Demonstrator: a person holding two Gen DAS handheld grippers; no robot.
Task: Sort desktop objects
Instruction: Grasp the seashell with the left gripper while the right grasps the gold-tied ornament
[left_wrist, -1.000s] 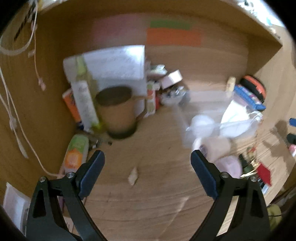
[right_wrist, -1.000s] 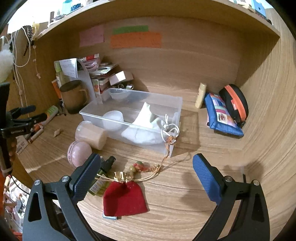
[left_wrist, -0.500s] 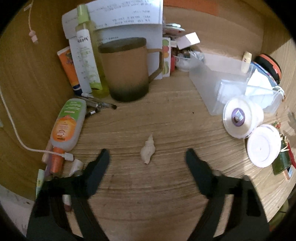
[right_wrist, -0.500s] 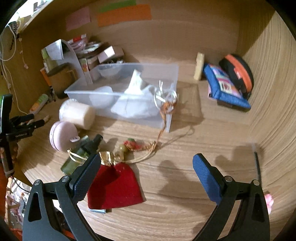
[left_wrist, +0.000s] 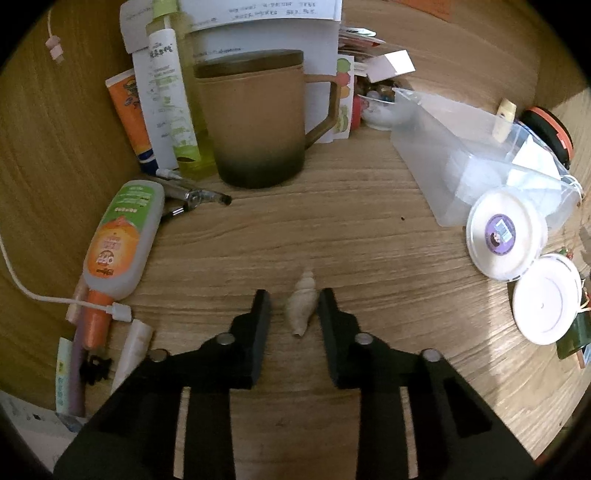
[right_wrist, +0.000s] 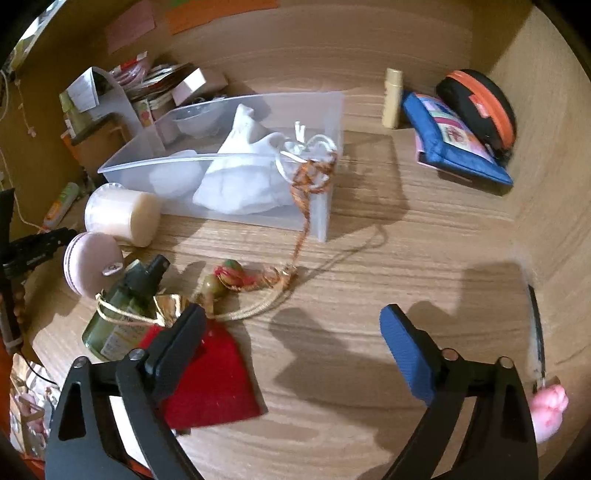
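left tool (left_wrist: 291, 308) jaws closing around a small pale spiral shell (left_wrist: 302, 306) lying on the wooden tabletop (left_wrist: 332, 236); right pad touches it, a sliver of gap on the left. bare wood ahead up to the brown mug (left_wrist: 255, 118). right tool (right_wrist: 291, 332) wide, jaws closing, nothing between them, left finger over the red pouch (right_wrist: 218, 384); clear bin (right_wrist: 317, 218) beyond.

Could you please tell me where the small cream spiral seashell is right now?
In the left wrist view, the small cream spiral seashell lies on the wooden desk, between the left gripper's closing jaws.
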